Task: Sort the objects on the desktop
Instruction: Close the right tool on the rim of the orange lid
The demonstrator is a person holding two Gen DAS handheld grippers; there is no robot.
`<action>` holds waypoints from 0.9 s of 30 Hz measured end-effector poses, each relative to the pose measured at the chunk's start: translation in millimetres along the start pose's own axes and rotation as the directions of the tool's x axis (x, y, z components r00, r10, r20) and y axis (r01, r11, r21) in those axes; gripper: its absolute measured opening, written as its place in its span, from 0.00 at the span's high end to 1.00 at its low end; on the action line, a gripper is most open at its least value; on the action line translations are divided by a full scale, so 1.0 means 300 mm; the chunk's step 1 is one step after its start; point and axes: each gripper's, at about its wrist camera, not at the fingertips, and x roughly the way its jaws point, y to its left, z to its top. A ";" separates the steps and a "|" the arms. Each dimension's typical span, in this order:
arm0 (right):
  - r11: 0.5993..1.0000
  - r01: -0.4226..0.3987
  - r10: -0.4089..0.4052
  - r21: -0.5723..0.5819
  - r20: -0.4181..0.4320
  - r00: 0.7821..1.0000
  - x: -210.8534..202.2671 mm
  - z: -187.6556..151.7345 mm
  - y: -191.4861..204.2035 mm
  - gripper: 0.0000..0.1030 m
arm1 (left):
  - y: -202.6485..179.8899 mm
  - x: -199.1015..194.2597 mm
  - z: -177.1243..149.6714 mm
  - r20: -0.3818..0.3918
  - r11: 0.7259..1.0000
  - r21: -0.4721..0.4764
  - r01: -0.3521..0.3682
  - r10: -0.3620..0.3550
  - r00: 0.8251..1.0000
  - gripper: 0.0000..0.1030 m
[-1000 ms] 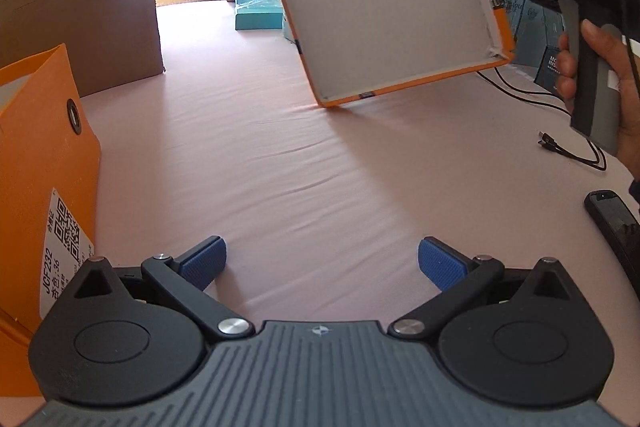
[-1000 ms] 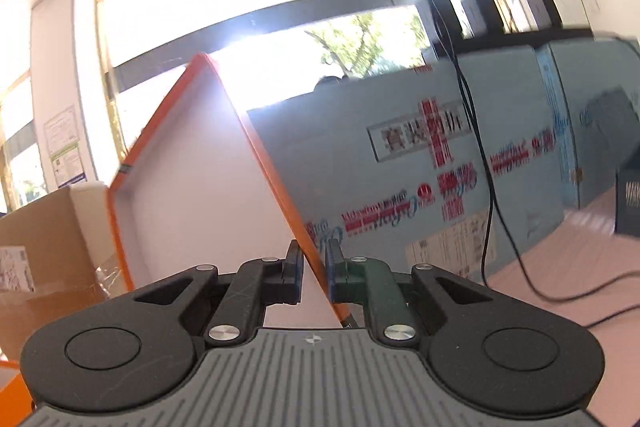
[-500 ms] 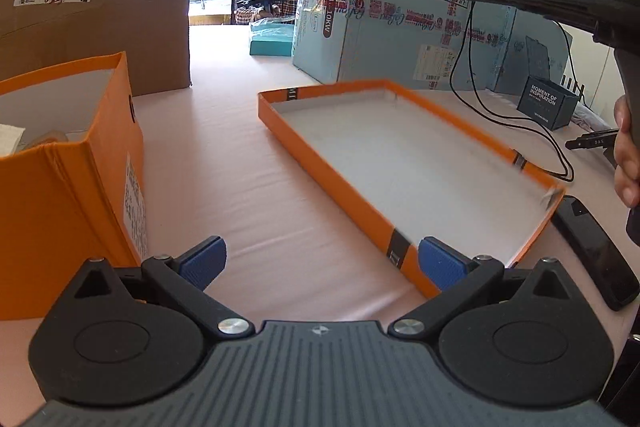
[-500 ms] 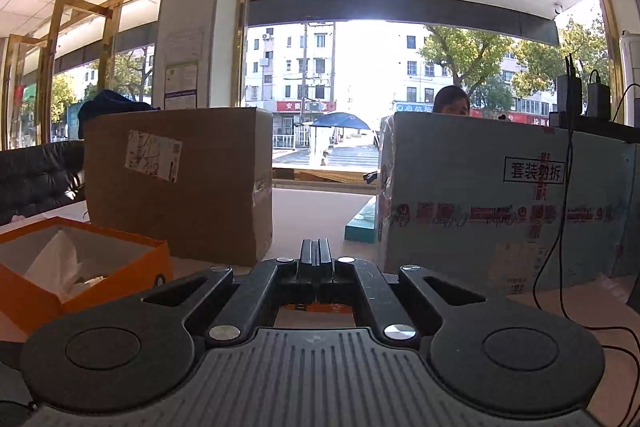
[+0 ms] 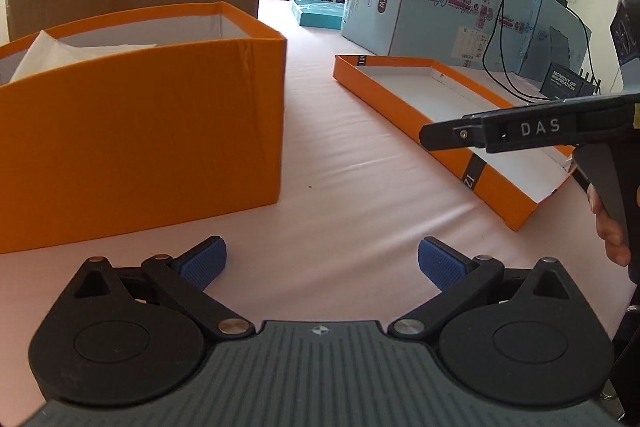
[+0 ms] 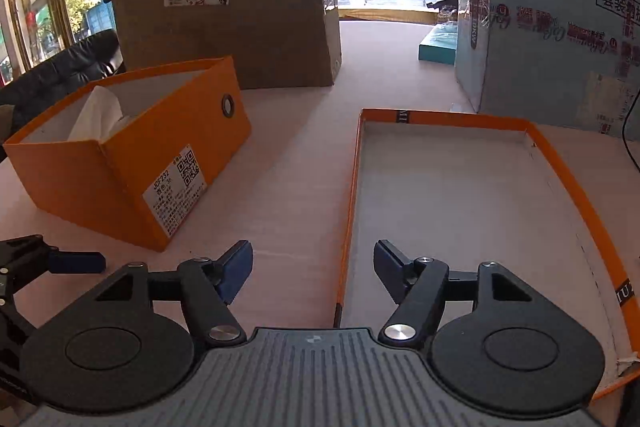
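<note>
Ahead of my left gripper (image 5: pixel 322 261) and off to its left stands the orange box (image 5: pixel 136 123), open at the top, with white tissue paper (image 5: pixel 52 47) showing inside; the box is close in front of the left finger but not touching it. My left gripper's blue pads are spread wide with nothing between them, only the pink tablecloth (image 5: pixel 340 195) below. To its right lies the orange lid (image 5: pixel 496 183), upside down and flat on the cloth, white inside. My right gripper (image 6: pixel 313 269) hangs over the lid's near left corner: its right finger is above the white inside, its left finger over the cloth, and the lid's left rim runs between them. Both fingers are well apart and hold nothing. I think the fingers are clear of the rim, though the angle makes that hard to judge. Beyond the box stands a brown carton (image 6: pixel 232 15), beyond the lid a blue carton (image 6: pixel 552 23).
</note>
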 end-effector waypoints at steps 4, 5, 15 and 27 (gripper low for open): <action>0.996 0.084 -0.084 -0.005 -0.047 0.995 0.074 -0.005 0.024 0.56 | 0.069 -0.037 -0.020 0.007 0.998 -0.057 -0.011 0.012 1.000 0.00; 0.996 0.093 -0.092 0.003 -0.067 0.993 0.094 -0.005 0.025 0.68 | 0.085 -0.046 -0.027 0.011 0.998 -0.066 -0.022 0.022 1.000 0.00; 0.974 -0.016 0.018 0.227 -0.004 1.000 0.103 0.044 -0.008 0.94 | 0.127 -0.115 -0.060 0.042 0.992 -0.113 -0.060 0.065 0.997 0.00; 0.976 0.172 -0.155 0.135 -0.129 0.979 0.190 0.092 0.121 0.40 | 0.118 -0.145 -0.083 0.037 0.991 -0.114 -0.063 0.068 0.997 0.00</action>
